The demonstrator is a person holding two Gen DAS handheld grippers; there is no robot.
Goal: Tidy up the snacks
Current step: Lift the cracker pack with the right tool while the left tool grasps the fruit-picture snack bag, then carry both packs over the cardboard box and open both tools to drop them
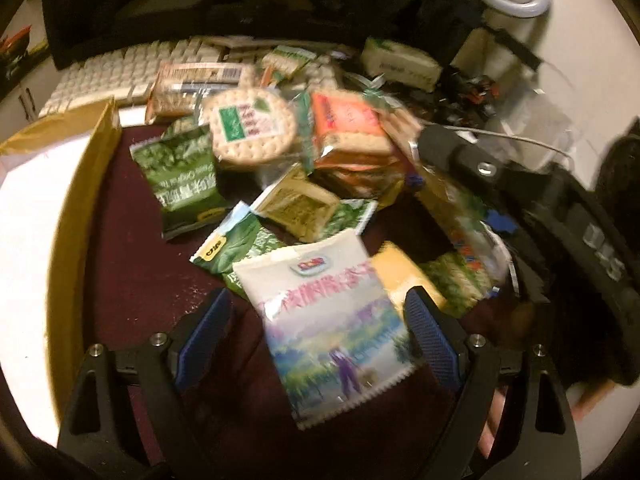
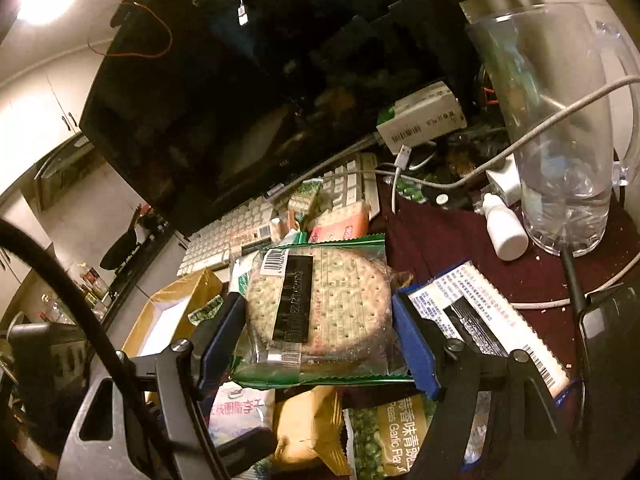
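Note:
A heap of snack packets lies on a maroon cloth. In the left wrist view my left gripper is open, its blue pads wide apart. A white packet with a purple and green picture lies between them, close to the right pad and clear of the left one. Beyond it are green pea packets, a round cracker packet and an orange cracker packet. My right gripper is shut on a round cracker packet, barcode side up, above a yellow packet and a green pea packet.
An open cardboard box sits left of the heap. A white keyboard and dark monitor stand behind. To the right are a clear plastic pitcher, a small white bottle and loose cables.

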